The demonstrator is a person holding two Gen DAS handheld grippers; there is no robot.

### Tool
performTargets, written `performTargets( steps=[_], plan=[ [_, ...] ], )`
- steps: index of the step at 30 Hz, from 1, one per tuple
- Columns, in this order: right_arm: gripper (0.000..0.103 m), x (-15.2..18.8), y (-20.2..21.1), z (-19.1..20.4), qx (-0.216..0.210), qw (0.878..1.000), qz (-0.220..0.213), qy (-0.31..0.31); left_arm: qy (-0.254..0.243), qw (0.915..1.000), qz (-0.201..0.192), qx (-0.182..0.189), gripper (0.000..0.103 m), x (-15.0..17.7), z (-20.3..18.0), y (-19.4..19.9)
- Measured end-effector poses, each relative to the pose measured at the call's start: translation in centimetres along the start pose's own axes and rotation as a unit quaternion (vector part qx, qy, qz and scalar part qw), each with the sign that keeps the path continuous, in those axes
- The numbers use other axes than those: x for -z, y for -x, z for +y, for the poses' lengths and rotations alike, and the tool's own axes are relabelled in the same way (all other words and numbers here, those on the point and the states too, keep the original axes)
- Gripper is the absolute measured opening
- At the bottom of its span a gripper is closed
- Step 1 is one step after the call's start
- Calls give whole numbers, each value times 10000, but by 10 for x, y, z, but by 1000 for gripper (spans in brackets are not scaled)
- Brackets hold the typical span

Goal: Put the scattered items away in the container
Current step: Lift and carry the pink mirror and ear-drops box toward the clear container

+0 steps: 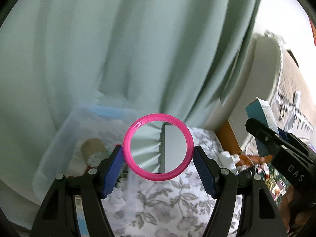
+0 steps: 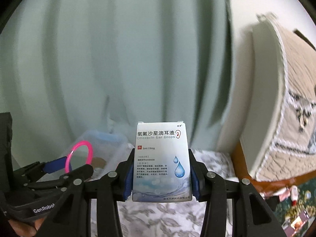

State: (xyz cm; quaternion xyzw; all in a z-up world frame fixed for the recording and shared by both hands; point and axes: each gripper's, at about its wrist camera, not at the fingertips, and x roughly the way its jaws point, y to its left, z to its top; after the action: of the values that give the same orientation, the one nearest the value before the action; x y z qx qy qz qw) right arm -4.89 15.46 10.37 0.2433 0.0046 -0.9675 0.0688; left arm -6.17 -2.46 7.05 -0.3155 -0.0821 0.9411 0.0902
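My left gripper is shut on a round mirror with a pink rim, held upright above the flowered cloth. It also shows in the right wrist view at the left. My right gripper is shut on a white and blue ear drops box, held upright; the box shows in the left wrist view at the right. A clear plastic container with a blue rim sits ahead to the left, with several items inside. It shows in the right wrist view behind the mirror.
A pale green curtain hangs behind the container. The surface has a grey flowered cloth. A white wall and a patterned bedspread are at the right. Small clutter lies on a dark patterned floor at the lower right.
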Motion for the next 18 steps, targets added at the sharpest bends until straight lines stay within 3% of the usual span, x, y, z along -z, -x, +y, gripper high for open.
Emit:
performTargets(
  steps=[18],
  plan=[
    [49,-35,-8,103,-970,9926,-169,709,658,9959,-322,-521,73,-5,79,35]
  ],
)
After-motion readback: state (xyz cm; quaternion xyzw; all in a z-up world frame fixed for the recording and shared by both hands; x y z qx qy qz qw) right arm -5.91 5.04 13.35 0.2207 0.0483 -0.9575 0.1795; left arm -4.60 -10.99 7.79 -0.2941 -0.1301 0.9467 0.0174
